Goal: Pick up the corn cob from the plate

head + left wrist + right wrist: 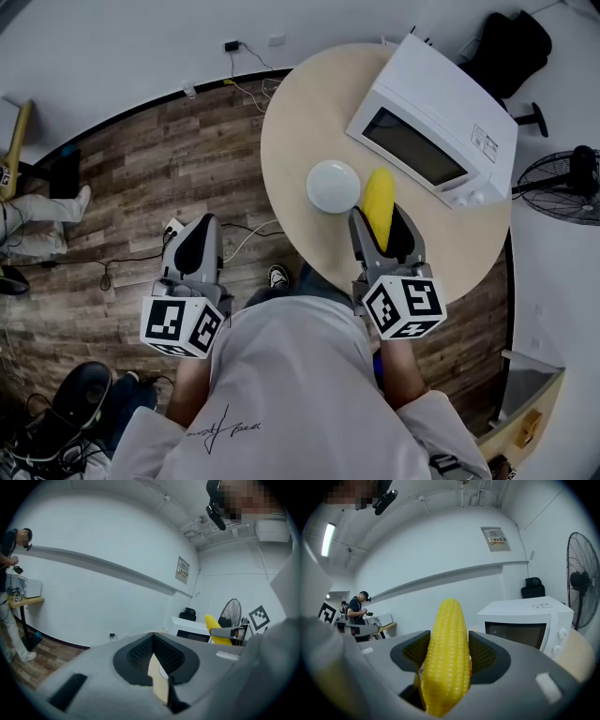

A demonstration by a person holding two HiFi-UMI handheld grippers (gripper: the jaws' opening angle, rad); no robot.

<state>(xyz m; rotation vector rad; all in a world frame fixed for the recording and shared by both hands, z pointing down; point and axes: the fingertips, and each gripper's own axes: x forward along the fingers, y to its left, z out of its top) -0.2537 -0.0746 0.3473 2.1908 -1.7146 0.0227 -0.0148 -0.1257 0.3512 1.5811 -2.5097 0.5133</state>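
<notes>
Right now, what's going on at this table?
A person works two handheld grippers. The right gripper is clamped on the corn cob and holds it up off the white plate, which sits empty on the round table beside the microwave. The left gripper is shut on nothing, off the table's edge over the floor.

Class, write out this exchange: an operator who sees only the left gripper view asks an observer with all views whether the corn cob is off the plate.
Observer: Yes. The right hand-held gripper is closed on the corn cob, pads pressing both its sides.
Operator: Anything on the plate?
Observer: No. In the head view the white plate lies bare on the round table, left of the cob.
Operator: Where's my gripper?
Observer: The left hand-held gripper hangs beyond the table edge, above the wood floor.
</notes>
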